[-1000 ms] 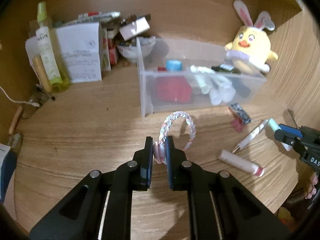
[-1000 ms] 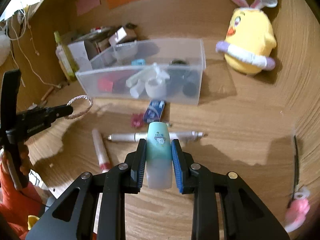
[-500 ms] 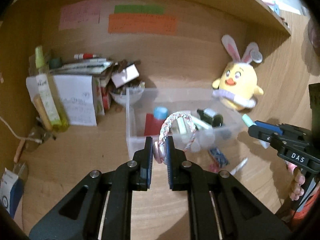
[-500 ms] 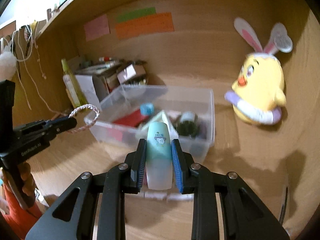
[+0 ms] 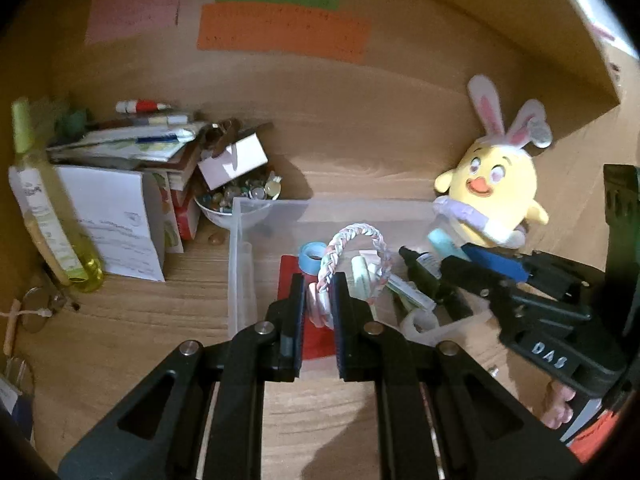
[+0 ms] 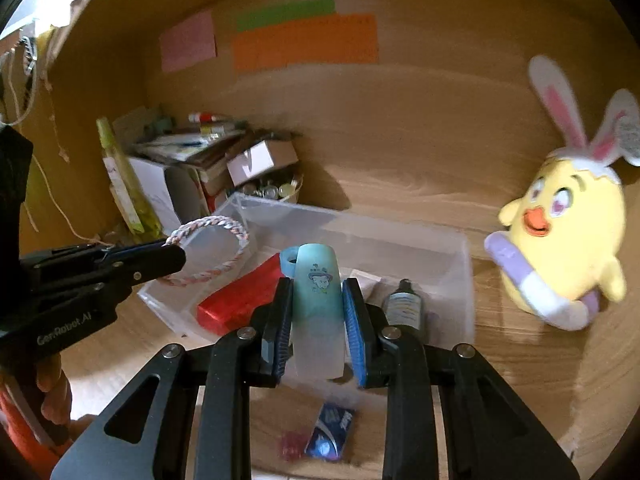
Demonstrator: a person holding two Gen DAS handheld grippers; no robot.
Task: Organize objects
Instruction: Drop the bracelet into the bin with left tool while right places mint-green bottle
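Observation:
My left gripper [image 5: 319, 296] is shut on a braided pastel hair tie [image 5: 352, 252] with a pink charm, held above the near wall of the clear plastic bin [image 5: 240, 264]. The same hair tie [image 6: 208, 248] shows in the right wrist view, over the bin's left end. My right gripper [image 6: 317, 300] is shut on a teal-and-white tube [image 6: 318, 312] above the bin [image 6: 464, 280]. In the left wrist view the right gripper [image 5: 452, 258] reaches over the bin's right end. Inside lie a red box [image 6: 236, 300], a blue ring [image 5: 313, 256] and a dark bottle [image 6: 404, 308].
A yellow chick plush [image 6: 568, 248] with bunny ears stands right of the bin. Left of it are a green bottle [image 5: 52, 216], white paper [image 5: 116, 224], stacked books and a bowl of trinkets [image 5: 240, 200]. A blue packet [image 6: 330, 436] lies on the desk in front.
Both grippers rose and moved forward from over the desk to above the bin, carrying the hair tie and the tube. The pens and packet on the desk dropped below view.

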